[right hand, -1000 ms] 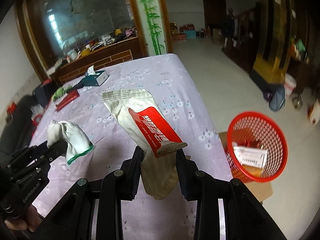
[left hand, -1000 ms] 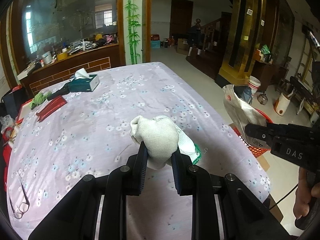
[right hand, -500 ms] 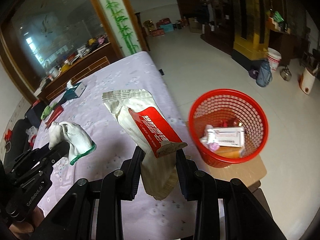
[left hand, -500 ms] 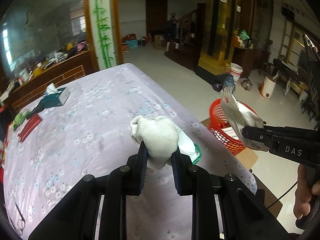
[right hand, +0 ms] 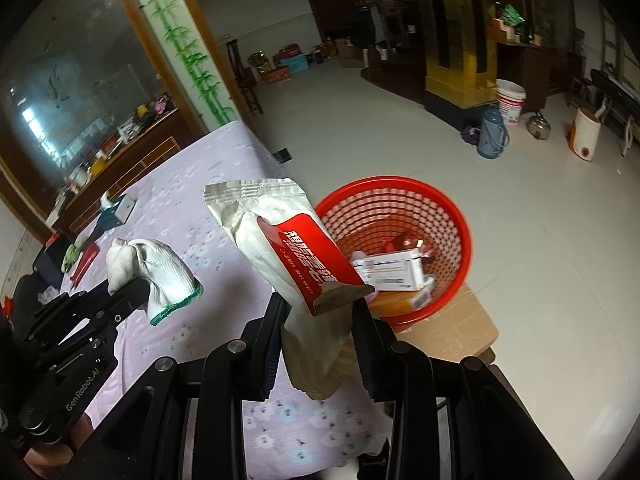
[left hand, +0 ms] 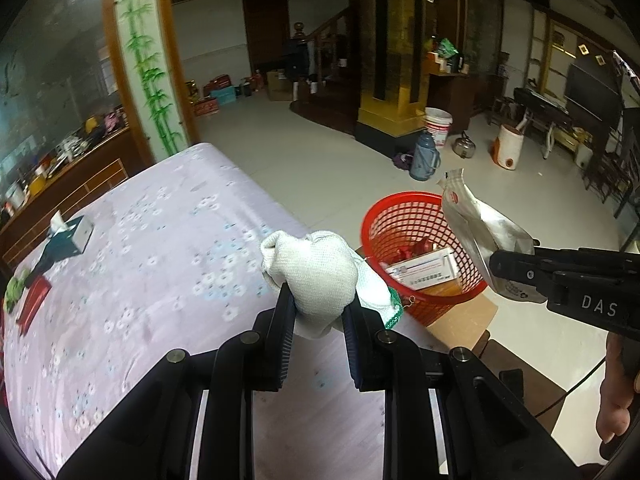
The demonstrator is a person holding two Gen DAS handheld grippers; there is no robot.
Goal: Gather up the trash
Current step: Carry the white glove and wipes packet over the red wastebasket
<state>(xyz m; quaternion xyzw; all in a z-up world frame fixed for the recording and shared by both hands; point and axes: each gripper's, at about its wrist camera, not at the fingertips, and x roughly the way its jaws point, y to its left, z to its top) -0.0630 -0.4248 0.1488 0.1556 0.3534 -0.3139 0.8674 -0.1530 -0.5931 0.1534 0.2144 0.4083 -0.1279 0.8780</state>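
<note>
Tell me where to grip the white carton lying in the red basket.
Grip the white carton across its narrow width near its raised end, coming straight down through the red basket's open top. It lies flat on other trash, long sides exposed, and the mesh wall blocks any sideways approach.

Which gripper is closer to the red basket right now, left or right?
Right. The right gripper holds the wet wipe pack at the red basket rim; the left gripper, gripping the glove, is over the table edge.
</note>
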